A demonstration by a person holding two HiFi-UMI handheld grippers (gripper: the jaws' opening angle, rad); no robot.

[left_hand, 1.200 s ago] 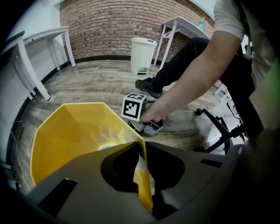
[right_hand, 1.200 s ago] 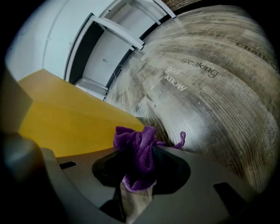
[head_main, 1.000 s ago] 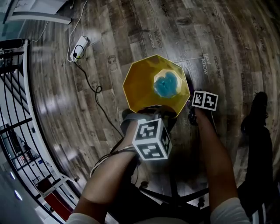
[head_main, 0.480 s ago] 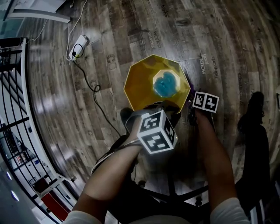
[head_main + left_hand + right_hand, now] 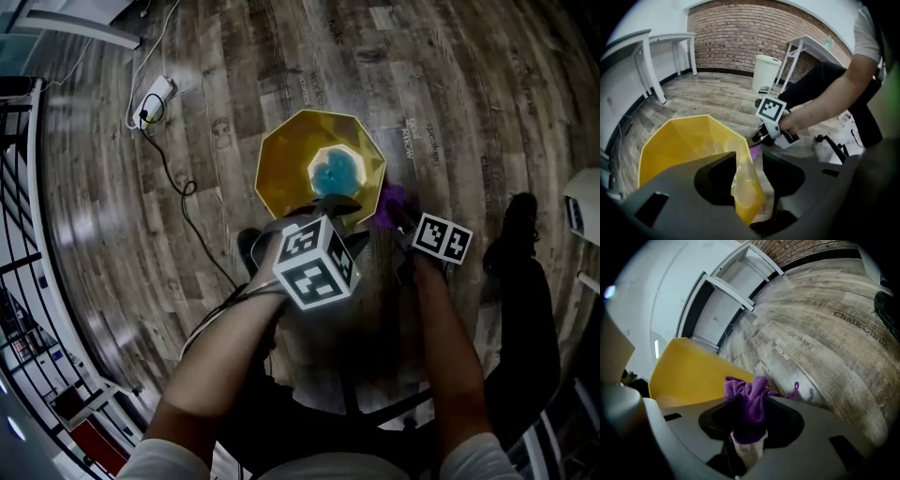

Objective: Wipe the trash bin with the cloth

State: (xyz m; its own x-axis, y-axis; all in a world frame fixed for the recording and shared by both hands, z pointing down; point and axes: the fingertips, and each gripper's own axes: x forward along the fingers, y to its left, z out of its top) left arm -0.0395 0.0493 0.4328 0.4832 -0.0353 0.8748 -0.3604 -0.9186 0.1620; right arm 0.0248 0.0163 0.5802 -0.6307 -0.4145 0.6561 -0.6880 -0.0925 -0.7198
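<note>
The left gripper (image 5: 749, 163) has just been opening, jaws loose around the bin (image 5: 684, 145) rim. The right gripper (image 5: 749, 417) clamps the cloth (image 5: 746, 391). With nothing holding it, the bin may tip under wiping.

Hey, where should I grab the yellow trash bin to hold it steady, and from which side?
Grip the yellow trash bin by its near rim wall, coming down from above, one jaw inside, one outside: the top is open and the wall thin. The left gripper straddles that wall, its jaws just opened.
</note>
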